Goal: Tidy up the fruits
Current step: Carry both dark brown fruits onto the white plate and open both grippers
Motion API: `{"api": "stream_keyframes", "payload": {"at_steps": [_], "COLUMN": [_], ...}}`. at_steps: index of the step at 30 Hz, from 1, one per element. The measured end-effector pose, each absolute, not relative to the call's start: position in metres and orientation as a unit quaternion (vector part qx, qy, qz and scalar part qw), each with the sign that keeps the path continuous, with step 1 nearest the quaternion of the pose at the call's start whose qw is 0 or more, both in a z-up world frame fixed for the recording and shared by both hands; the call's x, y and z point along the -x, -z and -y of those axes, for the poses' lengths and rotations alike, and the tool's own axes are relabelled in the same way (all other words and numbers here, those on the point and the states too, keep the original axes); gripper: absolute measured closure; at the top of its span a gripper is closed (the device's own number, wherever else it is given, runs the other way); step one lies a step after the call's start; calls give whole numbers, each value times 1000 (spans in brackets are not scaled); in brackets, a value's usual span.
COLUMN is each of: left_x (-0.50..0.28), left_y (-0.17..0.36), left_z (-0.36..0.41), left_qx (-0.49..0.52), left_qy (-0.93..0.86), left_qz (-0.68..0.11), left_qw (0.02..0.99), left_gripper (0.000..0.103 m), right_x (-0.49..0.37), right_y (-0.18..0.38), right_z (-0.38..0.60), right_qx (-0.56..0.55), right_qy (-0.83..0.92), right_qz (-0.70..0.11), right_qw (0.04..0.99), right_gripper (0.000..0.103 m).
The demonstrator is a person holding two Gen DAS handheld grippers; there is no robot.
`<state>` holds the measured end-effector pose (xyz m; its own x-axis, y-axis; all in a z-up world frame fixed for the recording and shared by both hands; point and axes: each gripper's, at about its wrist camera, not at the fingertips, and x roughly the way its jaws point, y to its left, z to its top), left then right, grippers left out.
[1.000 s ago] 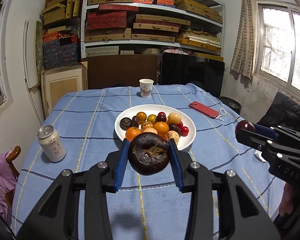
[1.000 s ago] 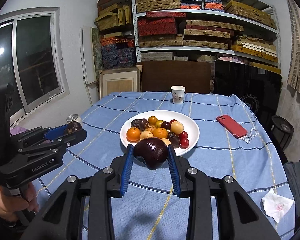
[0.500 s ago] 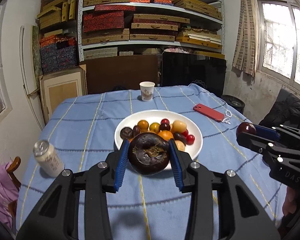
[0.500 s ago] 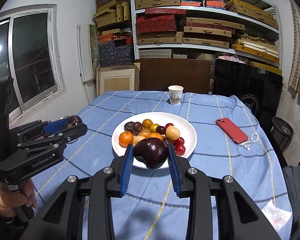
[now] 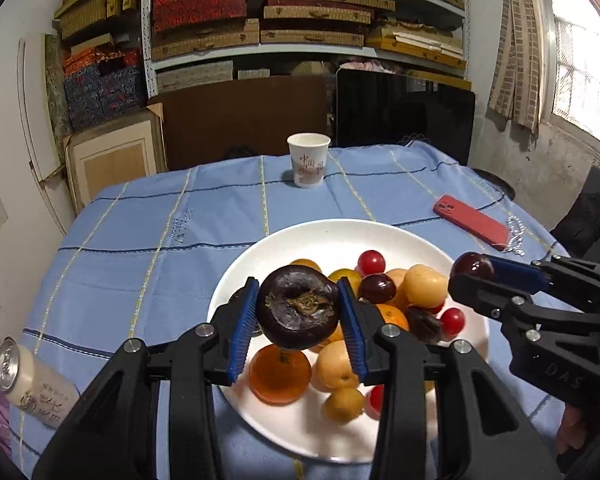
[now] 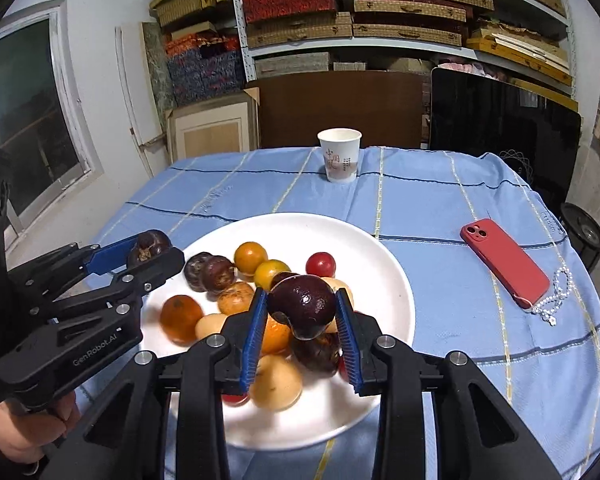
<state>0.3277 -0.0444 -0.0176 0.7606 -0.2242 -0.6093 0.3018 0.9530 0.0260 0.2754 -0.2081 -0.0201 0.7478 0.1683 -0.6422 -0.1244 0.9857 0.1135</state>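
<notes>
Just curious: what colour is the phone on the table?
Red; the phone shows best in the right wrist view.

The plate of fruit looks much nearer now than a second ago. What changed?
Both tools, left and right, moved forward over the white plate, each keeping its dark fruit clamped. Nothing was released. The cup, phone and can stayed put.

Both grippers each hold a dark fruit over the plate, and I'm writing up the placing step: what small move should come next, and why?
Probably lower both a little further before opening. The left gripper clamps a dark fruit and the right gripper another, both above the piled fruit on the white plate; dropped from here they might roll.
</notes>
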Motion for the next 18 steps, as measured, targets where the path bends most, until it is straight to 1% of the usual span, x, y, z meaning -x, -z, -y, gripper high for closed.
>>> {"api": "stream_keyframes", "payload": {"at_steps": [1,2,3,4,5,6,7,8,9,11,13,14,17,18], "left_x": [-333,-337,-340,-342,-344,-344,-343,-341,-338,-329,-315,-307,-283,-275], "left_y": [21,24,26,28,29,29,29,27,24,17,10,7,-3,-6], "left_z": [45,45,46,46,46,45,43,40,37,28,22,21,13,10], "left_qx": [-61,-62,-64,-63,-63,-64,-62,-58,-54,-45,-47,-53,-49,-47], "left_qy": [144,142,139,140,139,135,134,134,130,120,114,108,103,102], "left_qz": [-319,-320,-318,-316,-315,-313,-310,-308,-305,-294,-284,-282,-282,-285], "left_qw": [935,935,936,936,937,938,939,940,942,947,951,952,952,952], "left_gripper": [62,53,44,40,33,29,28,23,15,7,6,5,5,5], "right_x": [-279,-283,-285,-287,-288,-288,-286,-284,-281,-274,-261,-255,-229,-220], "right_y": [23,26,29,30,31,31,30,29,27,22,16,14,5,1], "right_z": [208,208,207,206,204,204,204,205,206,209,212,213,214,214], "right_qx": [-31,-32,-31,-27,-24,-24,-24,-24,-28,-36,-44,-46,-47,-48], "right_qy": [-75,-75,-78,-78,-77,-80,-79,-79,-82,-86,-90,-91,-92,-94], "right_qz": [-349,-353,-355,-356,-357,-355,-351,-347,-344,-339,-333,-331,-325,-321], "right_qw": [934,932,931,931,931,931,933,934,935,936,938,938,940,941], "right_gripper": [68,68,64,61,55,49,47,45,44,43,43,43,43,41]}}
